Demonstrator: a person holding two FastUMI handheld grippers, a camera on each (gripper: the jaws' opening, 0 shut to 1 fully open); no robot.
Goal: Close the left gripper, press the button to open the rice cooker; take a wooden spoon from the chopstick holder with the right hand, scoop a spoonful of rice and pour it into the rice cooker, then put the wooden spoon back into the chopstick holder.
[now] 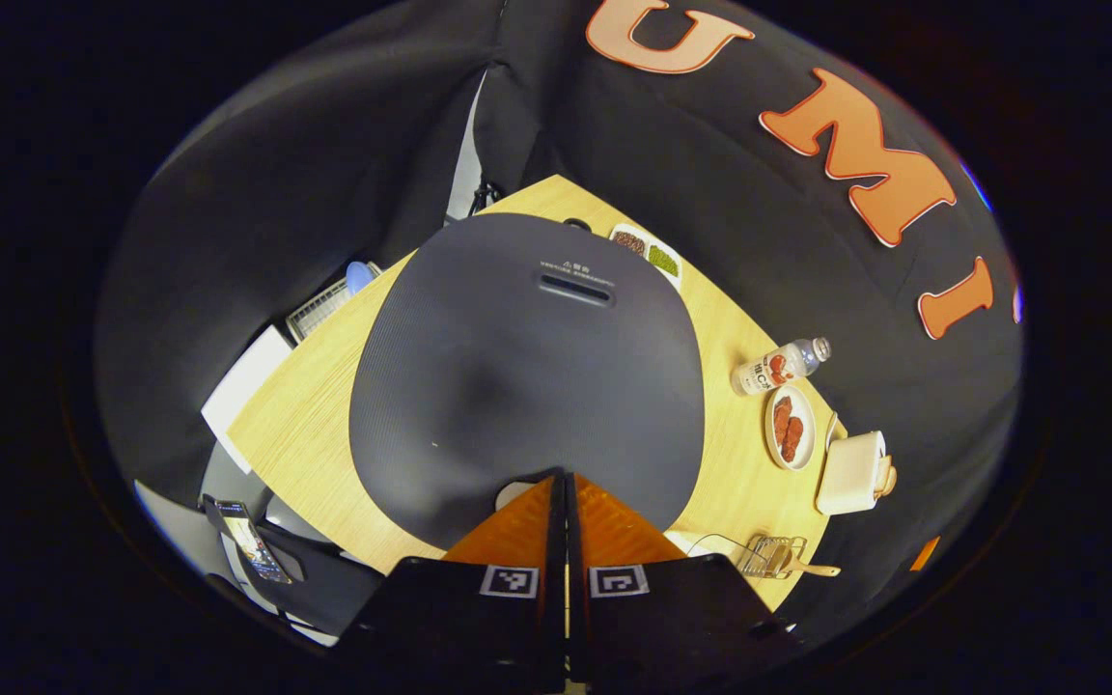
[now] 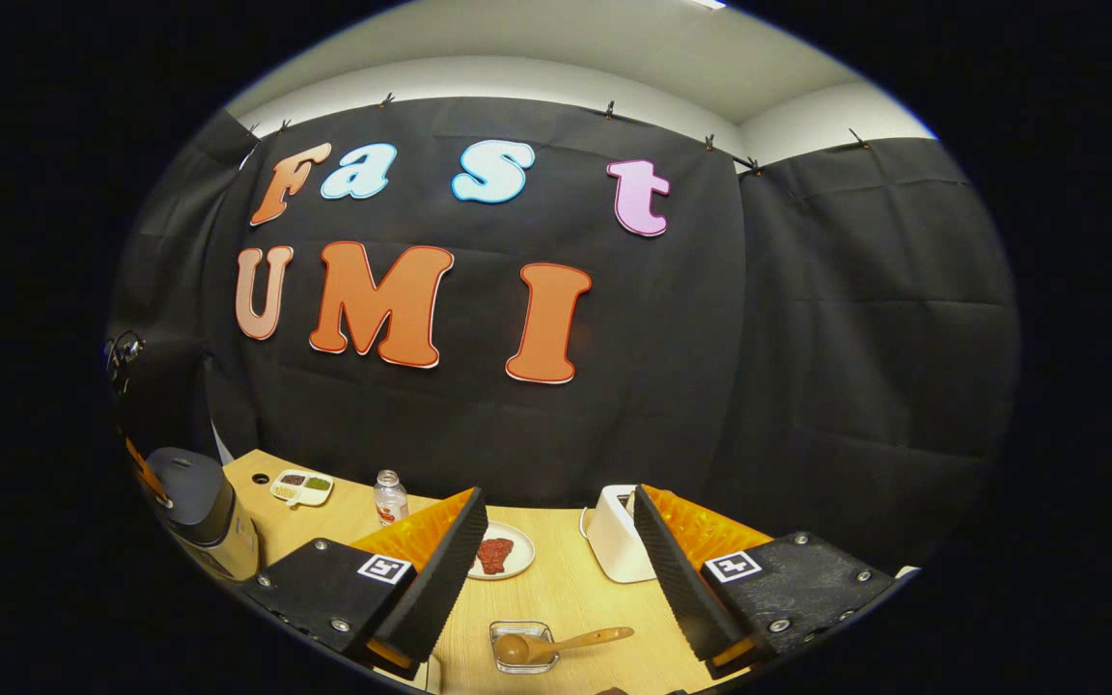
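In the left gripper view, the left gripper (image 1: 564,483) points down at the dark grey lid of the rice cooker (image 1: 527,367), its two fingers pressed together with nothing between them, tips at the lid's near edge. The cooker lid is down. Near its far edge sits a slot-shaped vent with a small line of pale print above it, too small to read. The cooker stands on a light wooden table (image 1: 305,425).

Along the table's right edge lie a small clear bottle (image 1: 780,365) with a red and white label, its writing not legible, a round plate (image 1: 790,428) of reddish-brown food, and a white toaster (image 1: 850,473). At the far corner is a divided white dish (image 1: 648,253) holding brown and green grains.

In the right gripper view, the right gripper (image 2: 556,550) is held wide open and empty above the table's near edge. Between its fingers, on the table, a wooden spoon (image 2: 556,643) rests with its bowl in a small clear square container (image 2: 521,645), handle pointing right. The chopstick holder cannot be made out.
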